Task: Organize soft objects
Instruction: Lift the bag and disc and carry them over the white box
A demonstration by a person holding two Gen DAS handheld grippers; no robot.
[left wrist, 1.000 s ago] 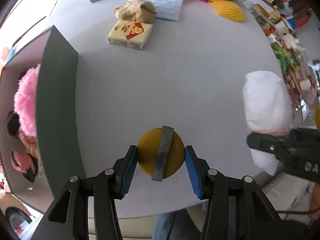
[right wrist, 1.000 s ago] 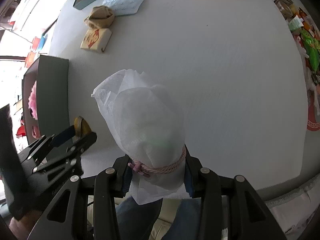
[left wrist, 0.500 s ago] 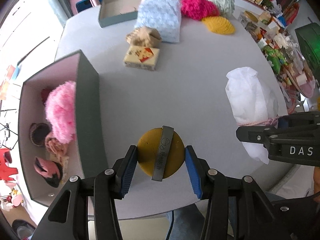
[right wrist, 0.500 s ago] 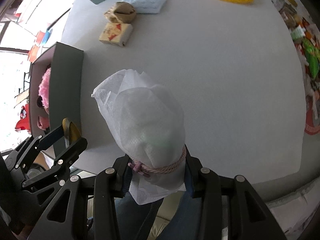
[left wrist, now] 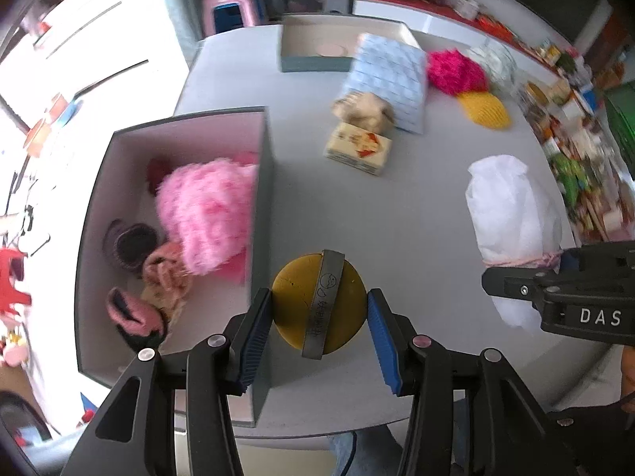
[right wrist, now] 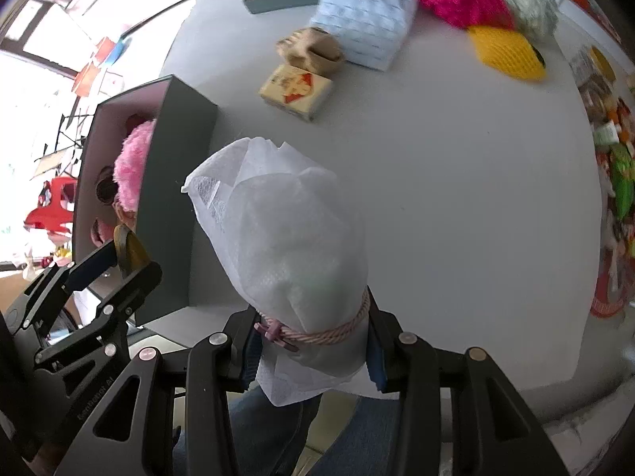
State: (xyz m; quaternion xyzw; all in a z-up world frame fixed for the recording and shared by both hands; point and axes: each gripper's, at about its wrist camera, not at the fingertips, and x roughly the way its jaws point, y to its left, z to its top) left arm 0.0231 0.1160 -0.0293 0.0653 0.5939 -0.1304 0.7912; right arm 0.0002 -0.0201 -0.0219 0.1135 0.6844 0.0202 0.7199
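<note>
My left gripper (left wrist: 319, 301) is shut on a round yellow puff (left wrist: 293, 297) with a grey band, held in the air just right of the near wall of the grey box (left wrist: 262, 206). The box holds a fluffy pink item (left wrist: 206, 214) and some small dark and pink pieces. A white drawstring bag (right wrist: 285, 238) tied with a pink cord is clamped in my right gripper (right wrist: 311, 329), above the grey table (right wrist: 456, 198). The left gripper (right wrist: 127, 254) shows at that view's lower left, beside the box (right wrist: 178, 198). The white bag (left wrist: 512, 206) also shows at the right of the left wrist view.
Further back on the table lie a tissue pack (left wrist: 359, 148), a beige bundle (left wrist: 363, 109), a light blue quilted pad (left wrist: 387, 79), a magenta fluffy item (left wrist: 454, 71), a yellow knit piece (left wrist: 484, 109) and a shallow open box (left wrist: 313, 65). Cluttered goods line the right edge.
Both grippers have risen with their loads, so the table looks smaller. The left one has drifted toward the grey box, whose inside has come into view. Neither grip has changed.
</note>
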